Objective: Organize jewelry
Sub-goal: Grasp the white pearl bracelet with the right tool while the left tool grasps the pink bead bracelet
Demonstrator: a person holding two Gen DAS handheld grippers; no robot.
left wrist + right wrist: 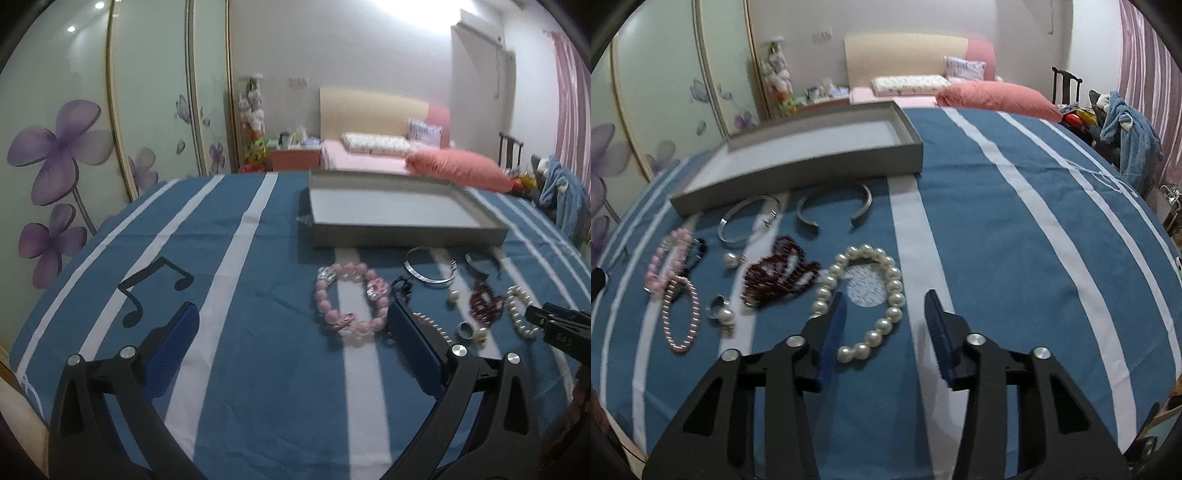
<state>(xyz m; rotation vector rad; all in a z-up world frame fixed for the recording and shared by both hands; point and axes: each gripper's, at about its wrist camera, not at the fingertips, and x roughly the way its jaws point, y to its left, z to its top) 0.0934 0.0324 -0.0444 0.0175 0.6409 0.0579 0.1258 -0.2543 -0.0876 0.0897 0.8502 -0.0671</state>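
Both grippers are held open; the pearl bracelet [866, 299] could be snagged and dragged by the right gripper [884, 325].

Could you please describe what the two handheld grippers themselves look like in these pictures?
Both look alike: the left gripper and right gripper have black angular frames with triangular cut-outs, round silver bolt heads at the joints, and two long fingers faced with ribbed dark-blue pads. No cables or sleeves show.
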